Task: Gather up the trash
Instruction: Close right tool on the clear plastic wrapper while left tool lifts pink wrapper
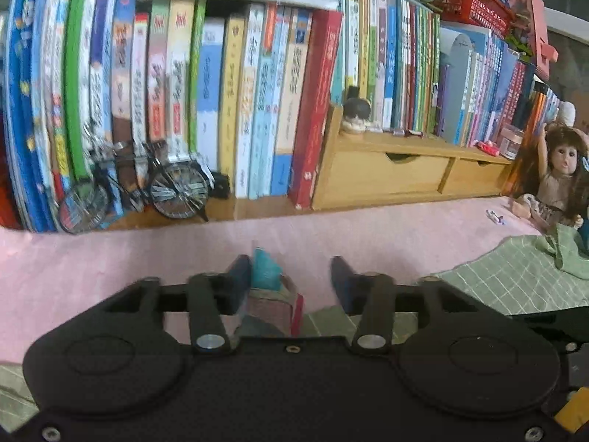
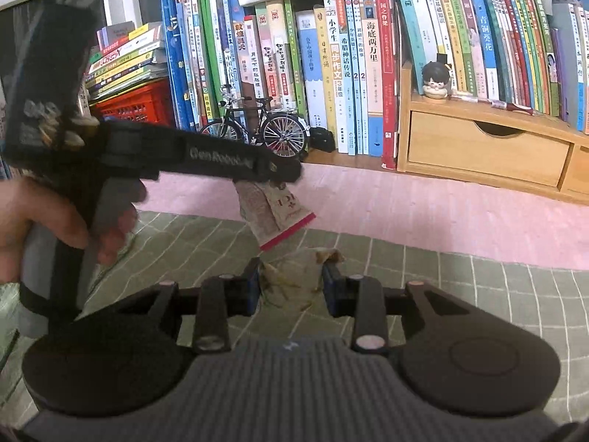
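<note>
Right wrist view: your left gripper [image 2: 283, 178] was clamped on a wrapper [image 2: 274, 210]; your right gripper [image 2: 292, 283] had jaws apart around crumpled paper [image 2: 294, 276] near the green cloth's [image 2: 478, 294] edge.

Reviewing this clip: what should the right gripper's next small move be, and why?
Probably close the right gripper on the crumpled brownish paper scrap. Its fingers stand apart on either side of the scrap on the green checked cloth, not pinching. The left gripper appears to hang the red-edged paper wrapper just above.
</note>
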`<state>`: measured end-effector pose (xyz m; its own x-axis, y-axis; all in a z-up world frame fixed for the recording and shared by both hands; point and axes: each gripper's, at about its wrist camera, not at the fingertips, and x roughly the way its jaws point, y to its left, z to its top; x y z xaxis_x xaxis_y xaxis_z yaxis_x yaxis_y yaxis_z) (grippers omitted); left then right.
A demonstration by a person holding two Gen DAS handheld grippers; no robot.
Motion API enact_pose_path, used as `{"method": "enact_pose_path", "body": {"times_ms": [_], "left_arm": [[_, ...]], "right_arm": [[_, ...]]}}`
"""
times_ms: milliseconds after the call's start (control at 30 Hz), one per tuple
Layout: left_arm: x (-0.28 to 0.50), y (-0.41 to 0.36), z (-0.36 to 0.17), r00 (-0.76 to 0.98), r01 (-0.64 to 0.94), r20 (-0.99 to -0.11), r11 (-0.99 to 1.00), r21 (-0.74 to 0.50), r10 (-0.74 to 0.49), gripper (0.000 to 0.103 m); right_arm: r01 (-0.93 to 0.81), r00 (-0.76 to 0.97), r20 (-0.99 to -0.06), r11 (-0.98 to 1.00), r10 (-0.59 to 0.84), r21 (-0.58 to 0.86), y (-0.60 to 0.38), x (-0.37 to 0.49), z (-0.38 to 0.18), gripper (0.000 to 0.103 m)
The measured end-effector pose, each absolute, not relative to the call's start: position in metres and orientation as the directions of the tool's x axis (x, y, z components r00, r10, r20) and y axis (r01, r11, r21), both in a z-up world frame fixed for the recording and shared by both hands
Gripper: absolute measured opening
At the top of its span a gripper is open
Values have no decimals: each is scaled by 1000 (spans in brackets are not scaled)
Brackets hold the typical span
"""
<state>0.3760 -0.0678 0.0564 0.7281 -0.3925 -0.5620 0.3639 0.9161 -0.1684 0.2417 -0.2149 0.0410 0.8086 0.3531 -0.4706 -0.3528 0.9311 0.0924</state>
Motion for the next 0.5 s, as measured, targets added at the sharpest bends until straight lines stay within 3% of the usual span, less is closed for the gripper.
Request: {"method": "enact_pose_path", "body": {"times_ms": [167,267,400,500], "left_arm": [[387,-65,32,706,340,-603,924,-172,-372,46],[389,-58,19,667,341,-617,908,-244,-417,42],[385,-60,14,690,344,-607,916,-205,-395,38],[389,-58,15,694,339,-586,908,-246,-418,38]], "right_arm": [[-346,813,-465,933,352,101,-221,239,34,38],[-346,813,-462,932,354,106,-224,237,31,38],[-341,809,-469,933,355,118,-225,240,26,38],[-338,807,-474,934,353,119,-226,239,24,38]]}}
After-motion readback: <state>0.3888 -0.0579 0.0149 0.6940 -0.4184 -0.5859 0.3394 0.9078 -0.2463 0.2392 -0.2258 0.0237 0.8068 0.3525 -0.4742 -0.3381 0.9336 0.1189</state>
